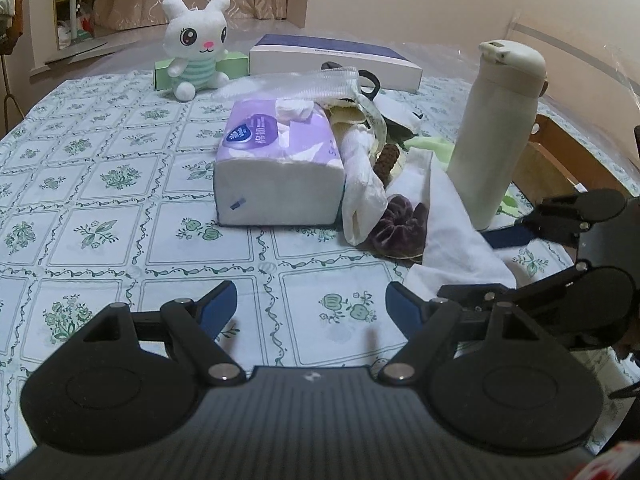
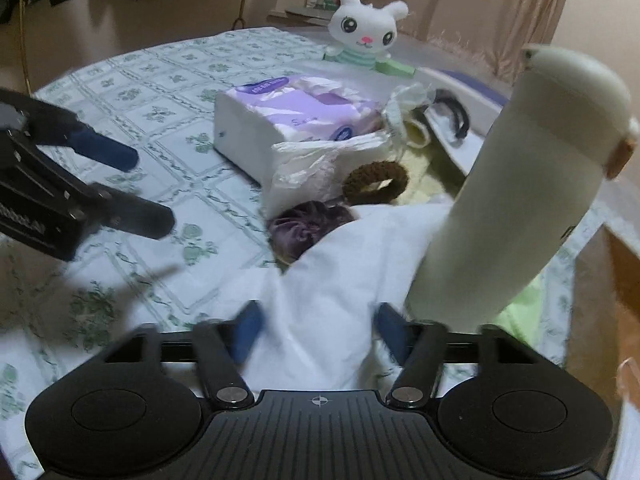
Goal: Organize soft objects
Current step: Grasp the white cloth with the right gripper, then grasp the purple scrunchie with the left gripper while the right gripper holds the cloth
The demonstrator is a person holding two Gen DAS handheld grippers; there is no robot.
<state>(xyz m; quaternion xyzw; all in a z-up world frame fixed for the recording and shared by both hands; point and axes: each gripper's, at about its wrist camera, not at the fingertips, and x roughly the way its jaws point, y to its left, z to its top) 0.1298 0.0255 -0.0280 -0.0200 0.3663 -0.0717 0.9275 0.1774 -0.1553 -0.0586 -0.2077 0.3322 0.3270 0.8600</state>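
A white cloth (image 1: 448,236) lies crumpled on the table beside a purple velvet scrunchie (image 1: 398,226) and a brown scrunchie (image 1: 388,160). In the right wrist view the cloth (image 2: 340,280) lies between the open fingers of my right gripper (image 2: 318,330), with the purple scrunchie (image 2: 308,228) and brown scrunchie (image 2: 376,182) beyond. My left gripper (image 1: 310,304) is open and empty above bare tablecloth, left of the cloth. A white plush bunny (image 1: 198,46) sits at the far side. My right gripper also shows in the left wrist view (image 1: 476,262).
A purple tissue pack (image 1: 276,168) sits mid-table with a crumpled plastic bag (image 1: 360,168) against it. A tall cream flask (image 1: 496,132) stands right of the cloth, close to my right gripper. A flat white-and-blue box (image 1: 336,60) and a green box (image 1: 232,62) lie at the back.
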